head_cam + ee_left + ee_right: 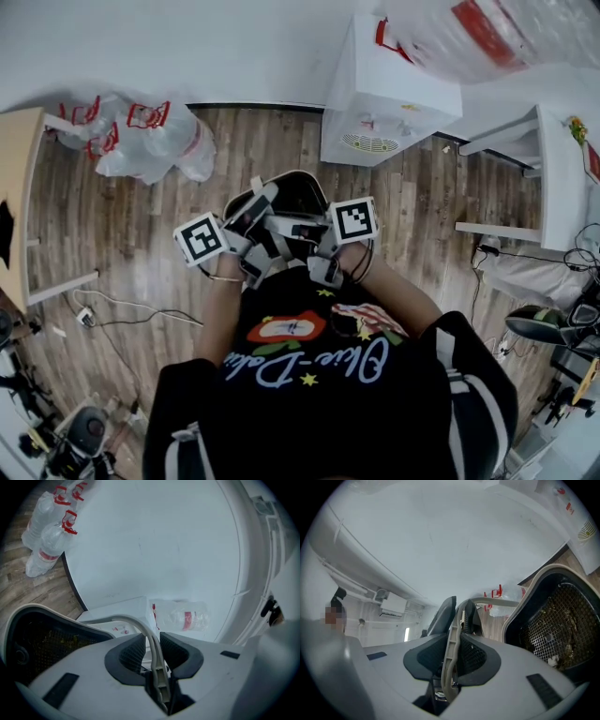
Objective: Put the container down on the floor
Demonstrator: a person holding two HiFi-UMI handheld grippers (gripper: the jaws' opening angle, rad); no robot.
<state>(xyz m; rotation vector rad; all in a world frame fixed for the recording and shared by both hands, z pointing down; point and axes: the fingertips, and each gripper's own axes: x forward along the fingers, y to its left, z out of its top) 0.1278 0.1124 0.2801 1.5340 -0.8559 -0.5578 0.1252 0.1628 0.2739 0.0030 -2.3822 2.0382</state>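
The container (286,195) is a black bin with a pale rim and a thin grey bail handle, held above the wooden floor in front of the person. Both grippers grip that handle. My left gripper (251,223) is shut on the handle (151,632), and the bin's dark mesh inside (42,648) shows at lower left in the left gripper view. My right gripper (305,234) is shut on the same handle (451,660). The bin's mesh bottom (555,630), with scraps of debris, fills the right of the right gripper view.
A white box-shaped appliance (384,103) stands against the wall ahead. Bags of water bottles (150,141) lie at the left by a wooden table (19,187). A white table (553,178) is at the right. A cable (122,314) runs over the floor.
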